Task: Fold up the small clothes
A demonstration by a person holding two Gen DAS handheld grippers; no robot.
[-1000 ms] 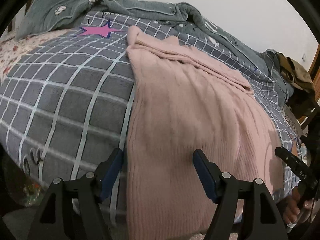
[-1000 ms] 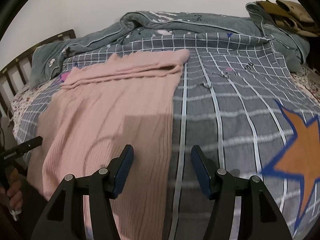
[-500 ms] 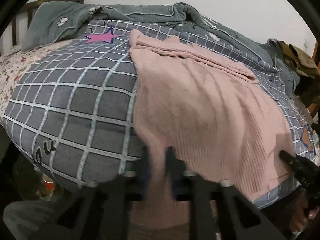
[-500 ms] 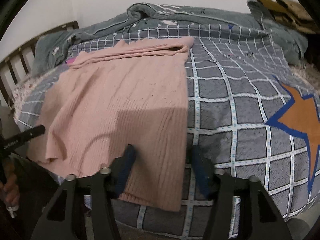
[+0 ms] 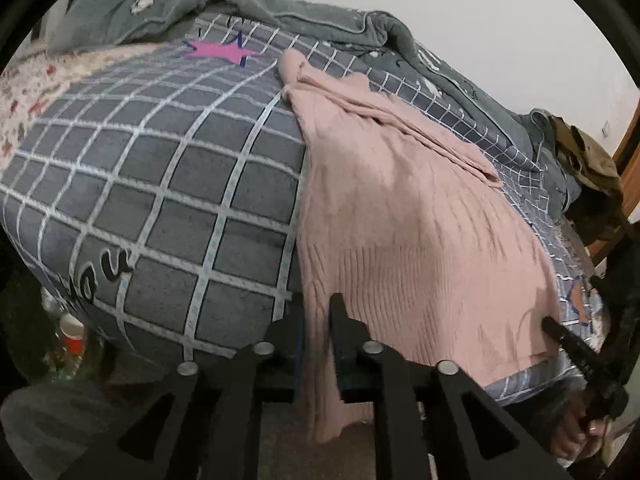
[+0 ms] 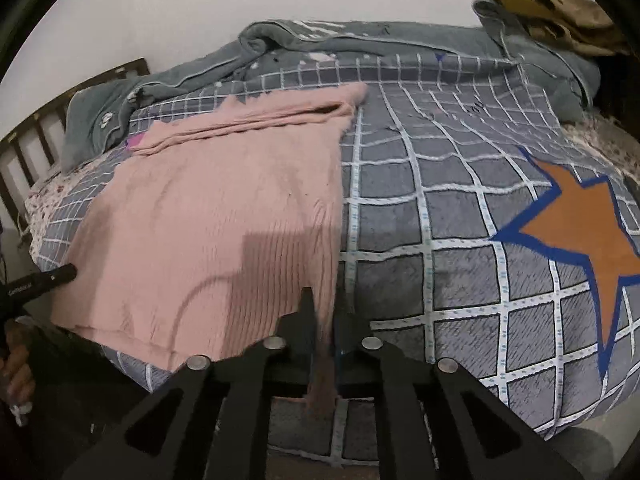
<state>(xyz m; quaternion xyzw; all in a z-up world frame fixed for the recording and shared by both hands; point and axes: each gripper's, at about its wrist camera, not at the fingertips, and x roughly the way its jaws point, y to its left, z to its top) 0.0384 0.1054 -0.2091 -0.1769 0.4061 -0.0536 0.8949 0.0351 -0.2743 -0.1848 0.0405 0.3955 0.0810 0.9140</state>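
Note:
A pink ribbed knit sweater (image 5: 408, 216) lies flat on the bed, its sleeves folded across the far end; it also shows in the right wrist view (image 6: 224, 208). My left gripper (image 5: 318, 320) is shut on the sweater's near left hem corner, and pink cloth hangs down between the fingers. My right gripper (image 6: 326, 308) is shut on the near right hem corner, with cloth hanging below it. The right gripper's tip shows at the right of the left wrist view (image 5: 560, 332), and the left gripper's tip shows at the left of the right wrist view (image 6: 48, 278).
The bed carries a grey checked cover (image 5: 168, 184) with a pink star (image 5: 218, 51) and an orange star (image 6: 576, 224). A rumpled grey-green quilt (image 6: 360, 42) lies along the far side. Brown clothes (image 6: 560, 12) sit at the far right. A wooden headboard (image 6: 24, 148) stands left.
Both grippers were open over the sweater's near hem. They pulled back to the bed edge and shut on the two hem corners.

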